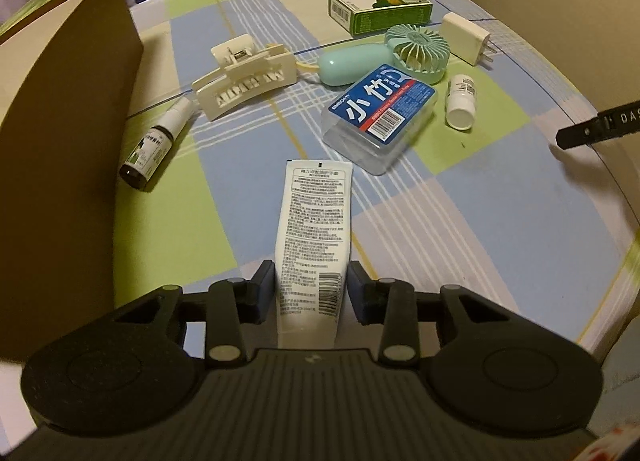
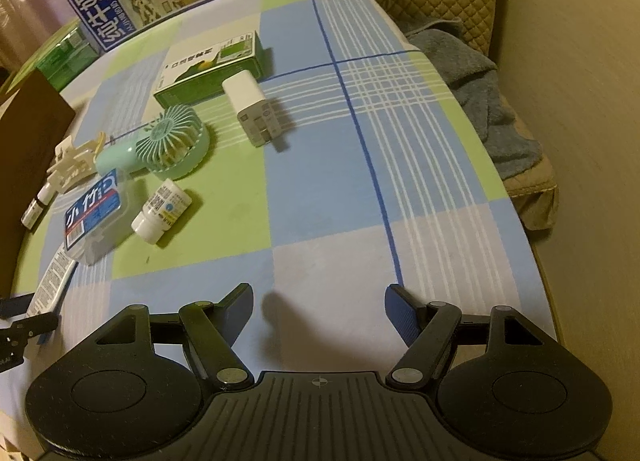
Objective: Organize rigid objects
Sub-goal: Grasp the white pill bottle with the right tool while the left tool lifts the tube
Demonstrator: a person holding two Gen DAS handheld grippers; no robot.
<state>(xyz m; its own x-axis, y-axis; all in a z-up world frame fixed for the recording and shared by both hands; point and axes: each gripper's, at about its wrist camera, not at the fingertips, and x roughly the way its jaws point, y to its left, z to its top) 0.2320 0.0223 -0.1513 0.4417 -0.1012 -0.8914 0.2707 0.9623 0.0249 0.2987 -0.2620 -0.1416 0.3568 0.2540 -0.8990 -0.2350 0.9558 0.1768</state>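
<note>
- My left claw (image 1: 310,289) is clamped on the white printed tube (image 1: 314,237), its pads pressed against both sides of the cap end; the crimped end points straight ahead of the claw over the checked worktop (image 1: 500,221).
- Just ahead of the tube's tip, a little to the right, lies the clear box with a blue label (image 1: 380,109).
- Beyond that box rests the mint handheld fan (image 1: 416,49), and to the box's right a small white bottle (image 1: 461,101) on its side.
- Ahead and left of my left claw sits the cream hair claw clip (image 1: 244,77), with a dark spray bottle (image 1: 154,145) lying nearer the brown cardboard box (image 1: 60,141) at the far left.
- Farthest ahead I see the green carton (image 1: 380,9) and, to its right, the white plug charger (image 1: 466,37).
- My right claw (image 2: 320,309) stands apart with nothing between its pads, over bare worktop.
- From it, the charger (image 2: 250,109) is ahead, the fan (image 2: 168,141) and white bottle (image 2: 160,209) ahead to the left, the blue-label box (image 2: 94,213) farther left.
</note>
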